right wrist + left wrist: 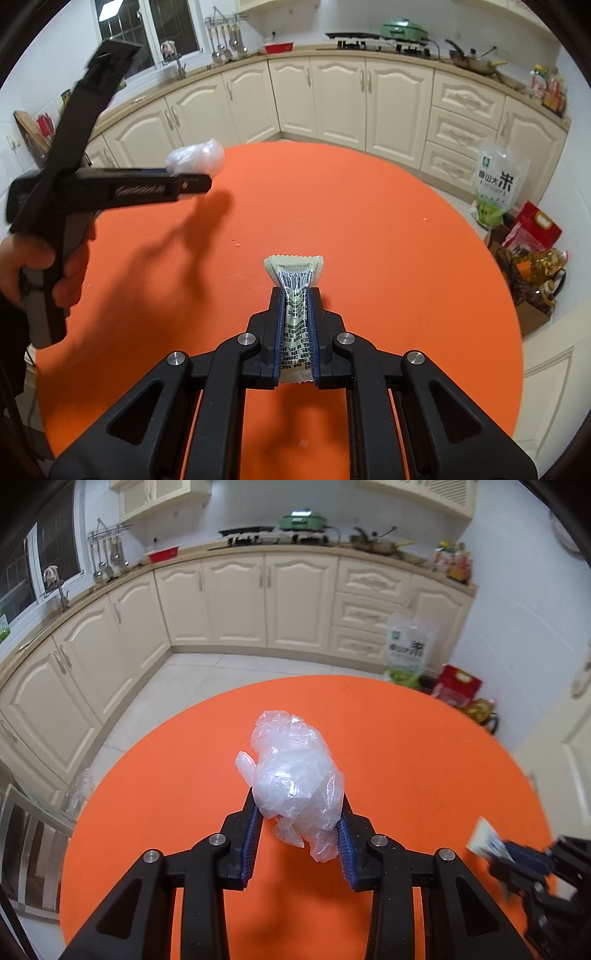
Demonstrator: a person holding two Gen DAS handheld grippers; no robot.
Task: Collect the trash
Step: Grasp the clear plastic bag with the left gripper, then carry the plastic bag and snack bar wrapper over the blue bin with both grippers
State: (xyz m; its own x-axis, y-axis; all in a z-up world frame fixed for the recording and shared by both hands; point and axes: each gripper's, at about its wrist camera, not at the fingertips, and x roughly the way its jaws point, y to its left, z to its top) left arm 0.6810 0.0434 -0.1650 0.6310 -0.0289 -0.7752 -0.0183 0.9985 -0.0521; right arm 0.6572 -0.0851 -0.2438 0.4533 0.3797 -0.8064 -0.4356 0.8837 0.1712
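the left gripper (298,814) is closed partway on a crumpled clear plastic bag (293,771), its blue pads (252,840) pressing the bag's lower sides; most of the bag bulges forward past the fingertips and a loose tail hangs down between the fingers, above the orange surface (406,738). to this gripper's right, low at the edge of the left wrist view, the right gripper (517,864) shows blurred with a pale packet end sticking out of it

the right gripper (295,295) is closed tight on a flat snack wrapper (294,291), pinched lengthwise between its blue pads (280,325); the wrapper's crimped end with a barcode pokes out just ahead of the fingertips, and its other end shows behind the pads. to the left of this gripper and further forward, the left gripper (192,177) is seen side on, gripped by a hand (44,269), with the plastic bag (195,158) at its tip, raised over the surface (369,221) and casting a shadow on it

beyond the surface's far edge, ahead and to the right of both grippers, a rice bag (495,184) stands on the floor against cream cabinets (369,99), with a red bag (535,225) and oil bottles (539,262) beside it
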